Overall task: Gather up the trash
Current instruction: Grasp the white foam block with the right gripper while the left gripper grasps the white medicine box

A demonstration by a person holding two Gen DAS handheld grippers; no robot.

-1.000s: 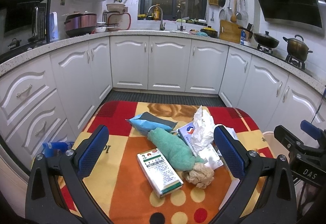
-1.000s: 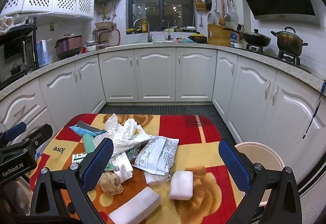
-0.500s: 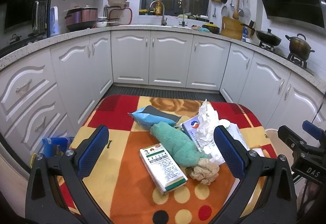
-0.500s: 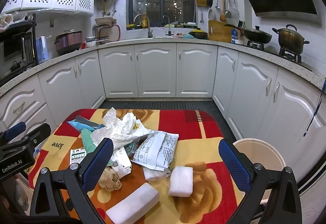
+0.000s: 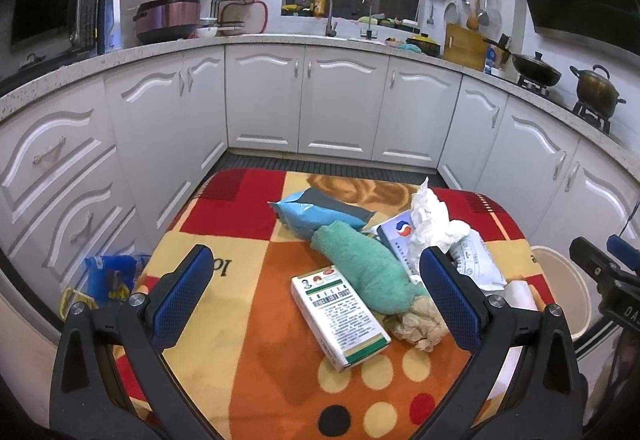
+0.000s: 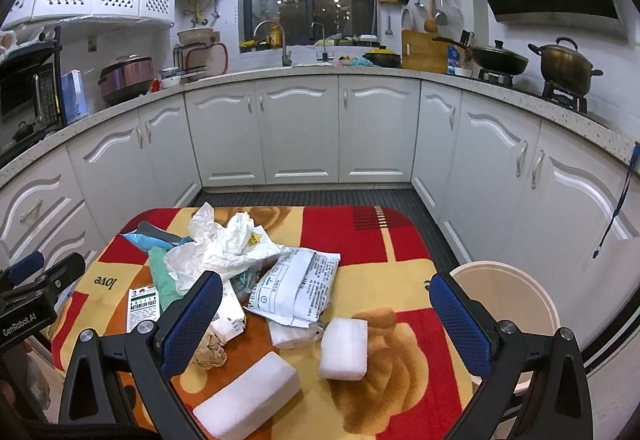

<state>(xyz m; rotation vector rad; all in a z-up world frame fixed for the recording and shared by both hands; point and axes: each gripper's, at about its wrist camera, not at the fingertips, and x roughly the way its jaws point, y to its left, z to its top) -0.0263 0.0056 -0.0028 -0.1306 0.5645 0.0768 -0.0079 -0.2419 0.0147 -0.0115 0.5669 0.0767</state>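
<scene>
Trash lies on a small table under a red, orange and yellow cloth (image 5: 248, 304). A white and green carton (image 5: 340, 316), a green rolled cloth (image 5: 364, 268), a blue pouch (image 5: 312, 216), crumpled white paper (image 5: 430, 216) and a brown paper wad (image 5: 420, 326) are heaped there. My left gripper (image 5: 316, 296) hovers open above the carton, holding nothing. In the right wrist view, a printed white packet (image 6: 300, 286) and two white foam blocks (image 6: 344, 348) (image 6: 248, 392) lie between the open fingers of my right gripper (image 6: 324, 320). A beige bin (image 6: 508, 304) stands right of the table.
White cabinets (image 5: 344, 108) curve round the table on three sides. A dark ribbed floor mat (image 6: 312, 198) lies beyond the table. A blue bag (image 5: 112, 276) sits on the floor at the left. Pots (image 6: 564, 64) stand on the stove at the right.
Both cameras have drifted slightly up and back, so the trash sits a little lower in the views. Nothing on the table has moved and both grippers stay open.
</scene>
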